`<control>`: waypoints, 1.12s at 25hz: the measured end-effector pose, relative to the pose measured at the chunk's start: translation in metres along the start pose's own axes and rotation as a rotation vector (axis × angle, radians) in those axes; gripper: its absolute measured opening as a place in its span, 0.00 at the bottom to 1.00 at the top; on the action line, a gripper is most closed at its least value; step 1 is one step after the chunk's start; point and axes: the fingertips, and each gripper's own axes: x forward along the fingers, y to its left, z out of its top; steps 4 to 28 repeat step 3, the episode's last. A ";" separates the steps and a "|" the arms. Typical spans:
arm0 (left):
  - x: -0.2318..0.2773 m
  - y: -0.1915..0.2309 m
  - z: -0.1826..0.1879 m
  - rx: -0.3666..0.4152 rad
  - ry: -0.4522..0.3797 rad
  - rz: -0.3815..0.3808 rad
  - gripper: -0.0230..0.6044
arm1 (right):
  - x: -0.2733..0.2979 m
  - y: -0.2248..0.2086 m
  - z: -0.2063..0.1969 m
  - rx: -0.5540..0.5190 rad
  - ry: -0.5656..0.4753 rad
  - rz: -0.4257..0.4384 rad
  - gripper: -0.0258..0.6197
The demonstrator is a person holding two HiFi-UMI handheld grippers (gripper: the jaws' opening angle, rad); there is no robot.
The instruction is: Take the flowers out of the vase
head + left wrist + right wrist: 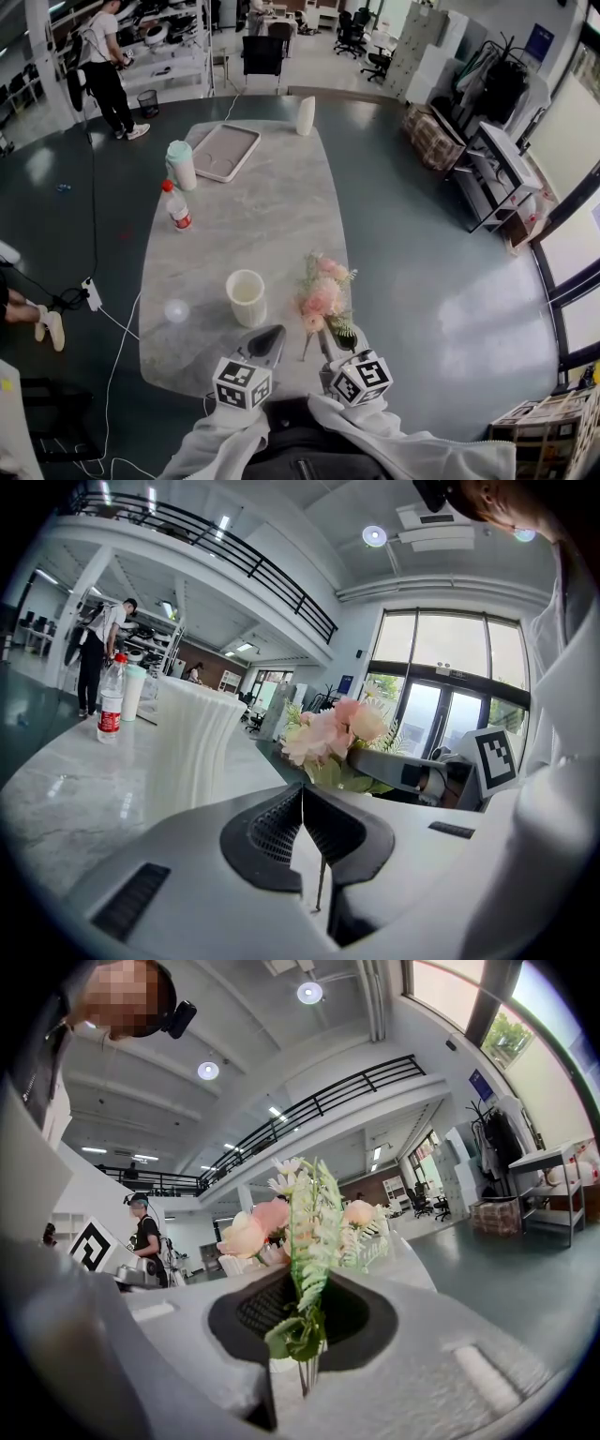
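Head view, reference point the white ribbed cylindrical vase [246, 297], which stands upright near the 6 o'clock end of the grey-veined oval marble table [253, 225]. The bunch of pink and cream flowers with green fern sprigs [323, 298] is outside the vase, just beside it at its 3 o'clock and apart from its wall, with the blooms toward 12 o'clock and the thin stems running back toward me. My right claw [325, 339] pinches those stems. In the right gripper view the stems [305, 1372] pass between its dark ribbed pads [253, 1312], and the blooms [281, 1222] rise beyond the tips. I cannot tell whether the bunch touches the tabletop. My left claw [274, 334] sits at the vase's 5 o'clock, close to it, and I cannot confirm contact. In the left gripper view its jaws are pressed together, pad to pad [277, 827], with the vase wall [192, 742] ahead at 11 o'clock and the flowers [333, 733] at 1 o'clock. At the vase's 9 o'clock lies a small translucent round object [176, 310]. At its 11 o'clock stands a clear plastic bottle with a red cap and label [175, 206], and beyond that a white tumbler with a pale green lid [180, 164]. A pale rectangular tray [225, 151] lies at 12 o'clock, and a white cylinder [306, 114] stands at the far end.
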 end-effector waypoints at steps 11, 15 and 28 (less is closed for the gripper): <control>-0.001 -0.001 0.000 0.000 0.002 -0.003 0.04 | 0.000 0.000 0.001 -0.002 0.002 -0.002 0.13; -0.001 -0.001 0.000 0.000 0.002 -0.003 0.04 | 0.000 0.000 0.001 -0.002 0.002 -0.002 0.13; -0.001 -0.001 0.000 0.000 0.002 -0.003 0.04 | 0.000 0.000 0.001 -0.002 0.002 -0.002 0.13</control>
